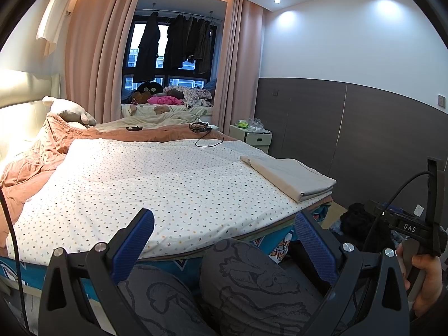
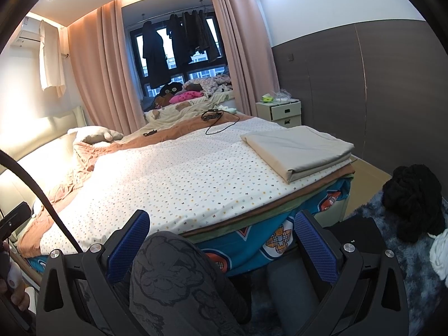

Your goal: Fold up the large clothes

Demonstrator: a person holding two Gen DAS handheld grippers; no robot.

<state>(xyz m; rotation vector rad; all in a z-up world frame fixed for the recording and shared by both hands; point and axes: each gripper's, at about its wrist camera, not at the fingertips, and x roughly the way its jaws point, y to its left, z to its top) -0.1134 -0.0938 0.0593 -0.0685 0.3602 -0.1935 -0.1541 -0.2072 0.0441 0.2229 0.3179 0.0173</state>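
A folded beige cloth [image 1: 291, 176] lies on the near right corner of the bed, on a white dotted sheet [image 1: 156, 184]; it also shows in the right wrist view [image 2: 299, 148]. My left gripper [image 1: 224, 224] is open and empty, held low before the bed's front edge over the person's grey patterned trousers [image 1: 252, 285]. My right gripper [image 2: 222, 224] is open and empty, also low before the bed edge above a trousered knee [image 2: 173, 274]. The right gripper's body [image 1: 411, 229] shows at the right of the left wrist view.
A black pile of clothing [image 2: 414, 198] lies on a blue rug [image 2: 392, 254] at the right. A black cable and device [image 2: 212, 117] lie far on the bed. An orange quilt [image 1: 33, 154] is bunched at the left. A nightstand [image 2: 282, 109] stands by the wall.
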